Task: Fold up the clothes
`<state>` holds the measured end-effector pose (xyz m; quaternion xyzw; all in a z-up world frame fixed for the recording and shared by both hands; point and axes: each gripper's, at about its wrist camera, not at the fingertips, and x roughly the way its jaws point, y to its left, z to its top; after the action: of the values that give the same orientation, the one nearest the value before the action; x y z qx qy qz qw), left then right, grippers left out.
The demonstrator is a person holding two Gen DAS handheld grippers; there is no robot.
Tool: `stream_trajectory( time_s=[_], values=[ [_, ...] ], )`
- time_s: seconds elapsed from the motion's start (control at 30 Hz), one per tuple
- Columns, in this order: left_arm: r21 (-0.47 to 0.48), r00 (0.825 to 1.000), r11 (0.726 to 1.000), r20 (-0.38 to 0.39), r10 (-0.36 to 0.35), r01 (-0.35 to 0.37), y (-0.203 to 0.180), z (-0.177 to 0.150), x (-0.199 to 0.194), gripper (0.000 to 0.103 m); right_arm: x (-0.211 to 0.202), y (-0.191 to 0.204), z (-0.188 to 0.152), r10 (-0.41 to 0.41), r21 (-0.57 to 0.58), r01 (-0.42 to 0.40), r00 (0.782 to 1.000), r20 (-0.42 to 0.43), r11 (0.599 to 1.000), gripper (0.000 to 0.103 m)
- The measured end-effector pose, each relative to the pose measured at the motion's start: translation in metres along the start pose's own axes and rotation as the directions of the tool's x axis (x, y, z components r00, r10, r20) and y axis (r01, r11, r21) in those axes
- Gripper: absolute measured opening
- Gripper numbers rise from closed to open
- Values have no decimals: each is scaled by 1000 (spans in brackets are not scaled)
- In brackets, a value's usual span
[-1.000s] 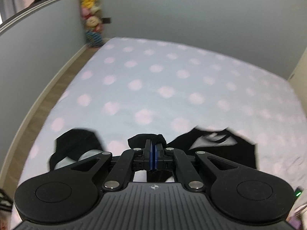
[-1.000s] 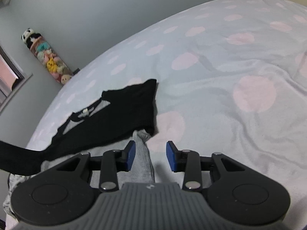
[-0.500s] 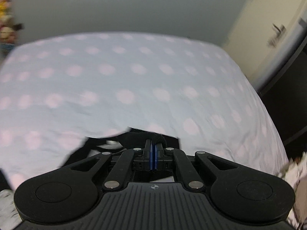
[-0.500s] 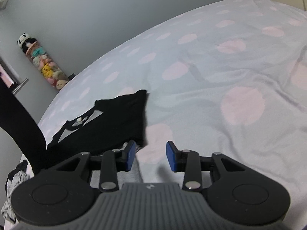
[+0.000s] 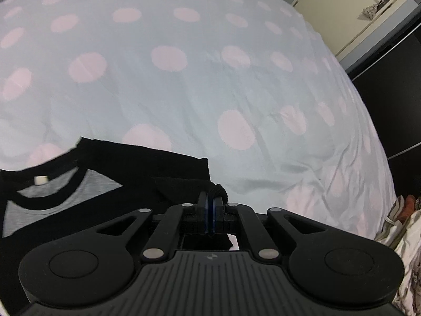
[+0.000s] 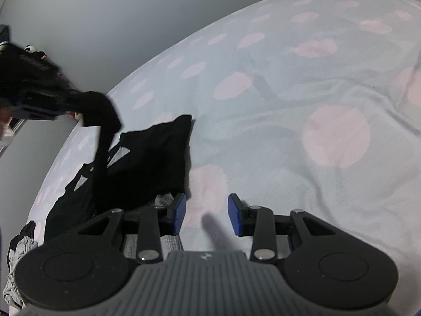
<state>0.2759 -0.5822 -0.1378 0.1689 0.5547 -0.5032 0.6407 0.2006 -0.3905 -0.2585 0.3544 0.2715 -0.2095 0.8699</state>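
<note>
Through the left wrist view, the left gripper [image 5: 210, 200] has its fingers pinched on a black sleeve [image 5: 184, 187] of the black-and-grey shirt [image 5: 86, 184] at seven o'clock on the dotted bed [image 5: 236, 79]; if the thin pinch slips, the fold could land crooked; only this view shows the neck label [image 5: 40, 180]. From the right wrist view, the right gripper [image 6: 206, 214] stands part-open and empty over the sheet; it alone shows the sleeve hanging lifted at nine o'clock.

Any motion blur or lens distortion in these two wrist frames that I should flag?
Left wrist view: mostly sharp, only the shirt collar edge at left smears; fisheye bulges the bedsheet. Right wrist view: the left gripper and the sleeve it carries are heavily blurred at the left edge; the right gripper is crisp.
</note>
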Motion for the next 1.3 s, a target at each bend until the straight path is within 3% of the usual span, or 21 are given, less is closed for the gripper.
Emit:
stream_trajectory(
  time_s=[0.1,0.17,0.27,0.43,0.63,0.7,0.83,0.9,0.97,1.03,1.2,1.3],
  values=[
    [-24,1000,1000,-21,-2,2,6,-3,10,4,3,0,-2,6,-6,-6,1000,0,1000,40],
    [-15,1000,1000,-12,-9,9,9,-7,6,22,3,-1,-3,11,-2,-11,1000,3,1000,40],
    [-14,1000,1000,15,-9,9,13,-13,-9,40,4,0,-3,12,3,-12,1000,8,1000,40],
    [0,999,1000,45,9,-9,16,-25,-29,41,3,7,-5,21,-15,-21,1000,14,1000,40],
    [52,995,995,55,78,-81,11,-35,-7,41,-3,10,-4,15,-20,-15,1000,22,1000,40],
    [24,994,995,54,92,-93,14,-31,4,41,-5,9,-3,11,-23,-11,1000,27,1000,40],
    [-78,992,994,97,86,-78,26,-16,23,41,-2,6,-2,10,-4,-10,1000,19,1000,40],
    [-89,989,991,103,106,-97,28,-9,31,35,-1,5,-2,16,0,-16,1000,17,1000,40],
    [-99,990,988,67,124,-117,30,-4,44,12,0,6,-2,22,-1,-22,1000,14,1000,40],
    [-107,991,986,30,130,-126,31,-5,52,0,2,6,-2,28,-1,-28,1000,10,1000,40],
    [-69,994,992,29,108,-105,17,-18,45,0,1,3,1,28,23,-29,999,15,999,40],
    [-35,999,999,10,36,-36,0,-32,36,0,-2,3,2,30,31,-31,999,19,999,40]
  ],
)
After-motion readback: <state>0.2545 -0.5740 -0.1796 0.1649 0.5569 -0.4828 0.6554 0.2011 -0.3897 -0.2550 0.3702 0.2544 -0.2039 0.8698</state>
